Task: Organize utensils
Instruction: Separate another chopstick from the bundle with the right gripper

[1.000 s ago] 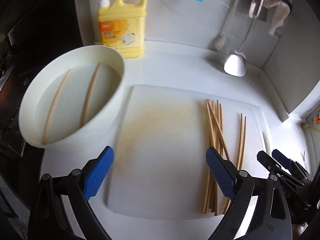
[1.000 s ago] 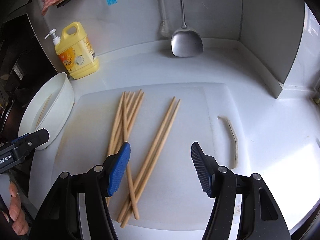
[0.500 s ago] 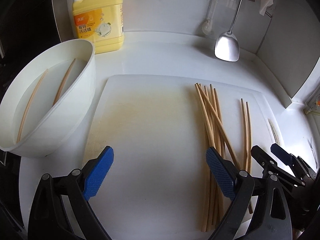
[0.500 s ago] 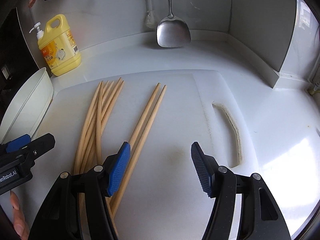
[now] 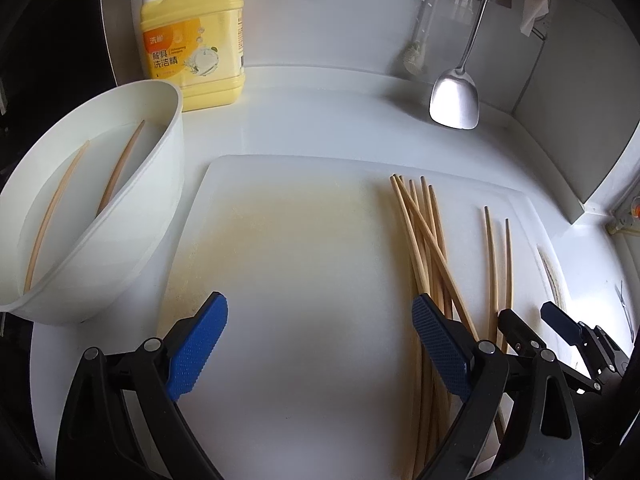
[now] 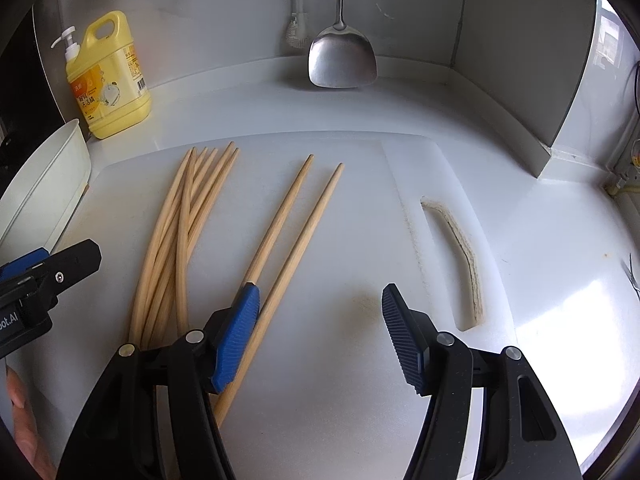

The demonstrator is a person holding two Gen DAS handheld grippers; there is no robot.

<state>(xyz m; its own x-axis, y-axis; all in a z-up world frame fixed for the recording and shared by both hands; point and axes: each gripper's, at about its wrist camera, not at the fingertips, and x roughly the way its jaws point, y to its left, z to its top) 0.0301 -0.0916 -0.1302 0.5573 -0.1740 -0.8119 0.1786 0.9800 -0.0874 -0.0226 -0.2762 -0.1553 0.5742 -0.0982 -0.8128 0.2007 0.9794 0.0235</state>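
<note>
Several wooden chopsticks [image 5: 426, 248] lie in a loose bundle on the white cutting board [image 5: 296, 264]; they also show in the right wrist view [image 6: 180, 232]. A separate pair of chopsticks [image 6: 298, 220] lies to their right, also seen in the left wrist view [image 5: 498, 264]. Two more chopsticks [image 5: 80, 196] lie in the white bowl [image 5: 132, 216]. My left gripper [image 5: 320, 348] is open and empty over the board's near middle. My right gripper [image 6: 320, 336] is open and empty, its left finger [image 6: 236, 336] over the pair's near ends.
A yellow dish soap bottle [image 5: 196, 36] stands at the back left. A metal spatula [image 6: 342, 56] and a brush [image 6: 296, 36] hang on the back wall. The board has a handle slot [image 6: 460, 260] at its right. The counter ends at a corner wall on the right.
Both grippers have moved forward and lower toward the board. The pair's two chopsticks now lie spread a little wider apart. Both grippers stay open.
</note>
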